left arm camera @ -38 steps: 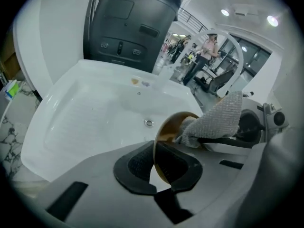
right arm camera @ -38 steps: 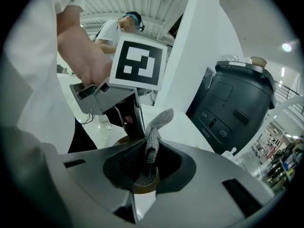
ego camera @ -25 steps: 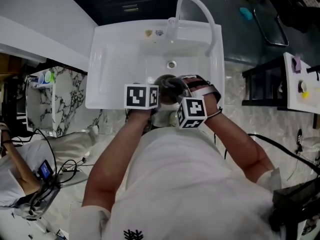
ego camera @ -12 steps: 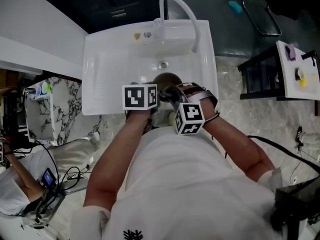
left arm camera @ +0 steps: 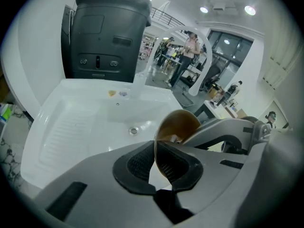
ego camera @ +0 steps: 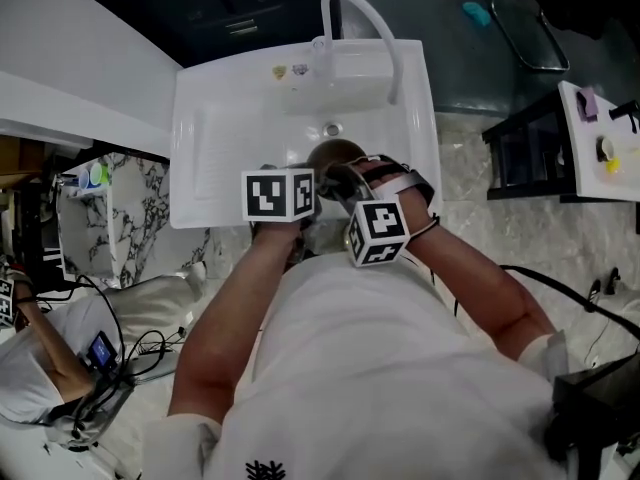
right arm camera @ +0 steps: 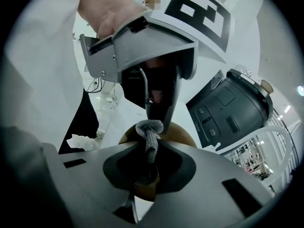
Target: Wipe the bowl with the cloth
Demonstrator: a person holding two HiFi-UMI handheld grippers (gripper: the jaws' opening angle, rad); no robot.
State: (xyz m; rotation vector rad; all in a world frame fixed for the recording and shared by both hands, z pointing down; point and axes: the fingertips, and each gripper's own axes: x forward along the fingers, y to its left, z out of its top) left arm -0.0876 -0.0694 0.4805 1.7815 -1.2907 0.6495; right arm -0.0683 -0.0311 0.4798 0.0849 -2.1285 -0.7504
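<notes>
A brown bowl is held on edge over the white sink. My left gripper is shut on the bowl, with its thin rim pinched between the two dark pads. My right gripper is shut on a grey cloth, whose bunched end sticks out past the jaws and lies against the bowl. In the right gripper view the left gripper's body hangs just above the cloth. In the head view both marker cubes sit side by side at the sink's near edge and hide the jaws.
A curved white faucet arches over the basin, with the drain just beyond the bowl. A dark appliance stands behind the sink. A black shelf and a white table stand to the right. A ribbed drainboard forms the sink's left side.
The right gripper's cube has slid a little toward the person and the left cube. The bowl and the left gripper stay almost where they were. The head camera has shifted slightly.
</notes>
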